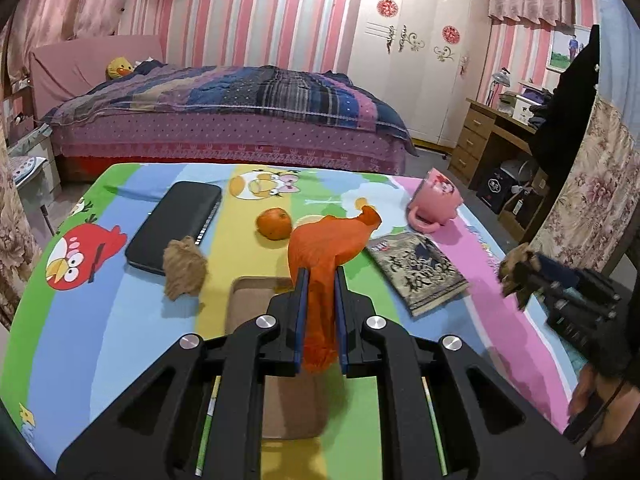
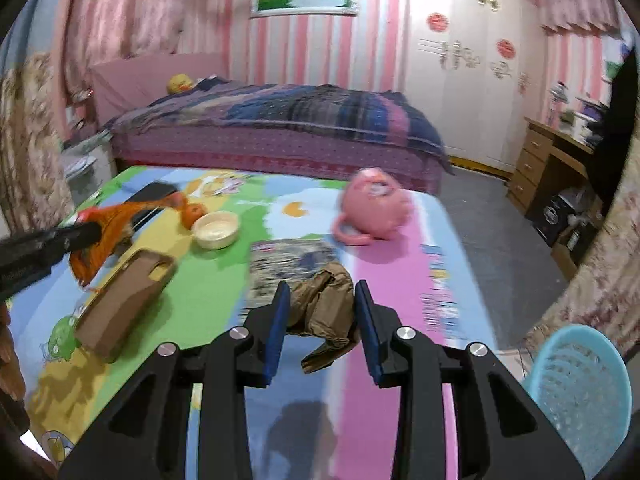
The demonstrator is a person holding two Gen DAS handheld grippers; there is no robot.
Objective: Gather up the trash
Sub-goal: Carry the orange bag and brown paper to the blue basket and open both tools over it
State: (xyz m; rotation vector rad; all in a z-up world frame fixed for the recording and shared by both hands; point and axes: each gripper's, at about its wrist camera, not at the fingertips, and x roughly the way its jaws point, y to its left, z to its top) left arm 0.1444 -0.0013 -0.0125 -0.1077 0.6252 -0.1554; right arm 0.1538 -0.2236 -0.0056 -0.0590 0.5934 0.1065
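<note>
Orange crumpled plastic bag is clamped in the left gripper near the pink mug; the right gripper clenches brown crumpled paper.

Home bedroom: made bed, white wardrobe, wooden desk, pink striped wallpaper.
</note>
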